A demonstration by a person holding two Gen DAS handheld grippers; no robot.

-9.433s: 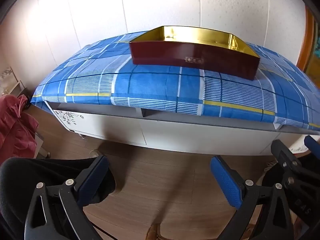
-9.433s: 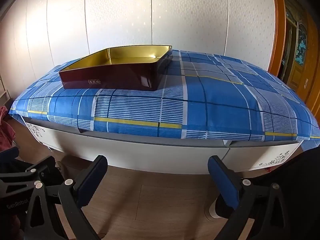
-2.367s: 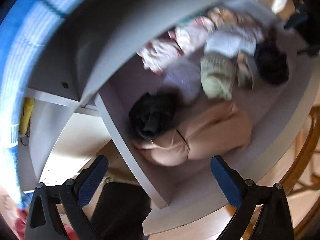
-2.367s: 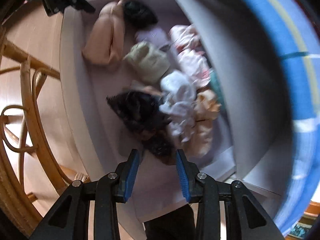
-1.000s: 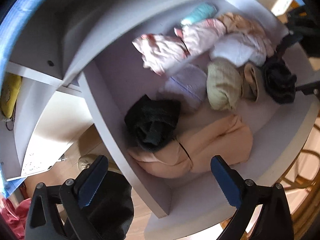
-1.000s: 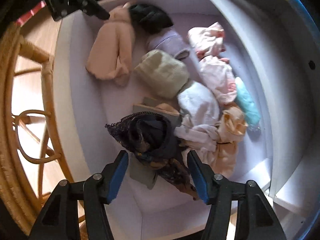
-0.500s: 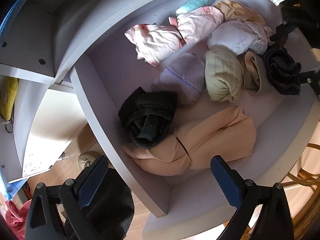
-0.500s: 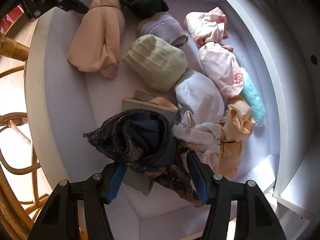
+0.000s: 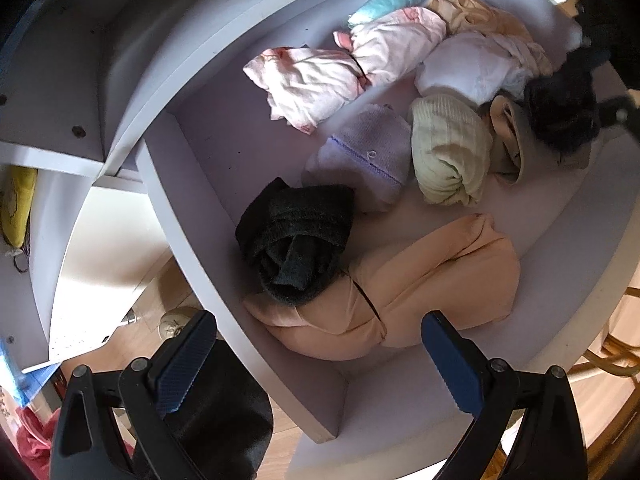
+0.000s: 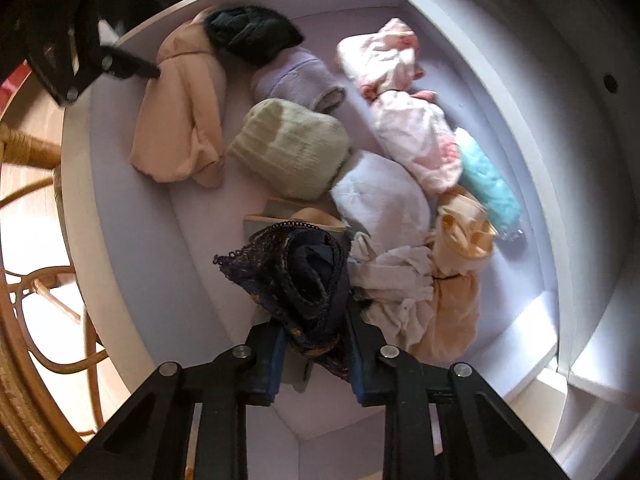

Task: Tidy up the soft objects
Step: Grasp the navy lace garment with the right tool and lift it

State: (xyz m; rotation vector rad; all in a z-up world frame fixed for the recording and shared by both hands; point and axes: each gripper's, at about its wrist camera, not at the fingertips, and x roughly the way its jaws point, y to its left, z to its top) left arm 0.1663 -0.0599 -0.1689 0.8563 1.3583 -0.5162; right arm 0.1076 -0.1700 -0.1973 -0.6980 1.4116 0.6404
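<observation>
An open white drawer (image 9: 192, 216) holds several rolled soft garments. In the left wrist view I see a black knit bundle (image 9: 296, 244), a peach garment (image 9: 420, 280), a lavender roll (image 9: 360, 160), a cream knit roll (image 9: 448, 156), pink pieces (image 9: 320, 76) and a white one (image 9: 468, 64). My left gripper (image 9: 316, 360) hangs open above the drawer's near corner, holding nothing. My right gripper (image 10: 316, 356) points down into the drawer. Its jaws are closing, and the pads squeeze a dark navy lace garment (image 10: 296, 276) from both sides.
A teal roll (image 10: 488, 184) lies against the drawer's back wall (image 10: 536, 160). A rattan chair (image 10: 36, 288) stands on the wooden floor beside the drawer front. A person's dark-clad leg (image 9: 216, 420) is below the left gripper. A second, shallower drawer (image 9: 104, 256) is open to the left.
The right gripper's jaws have closed in from wide apart onto the dark lace garment, and the gripper has sunk a little. The left gripper has barely moved.
</observation>
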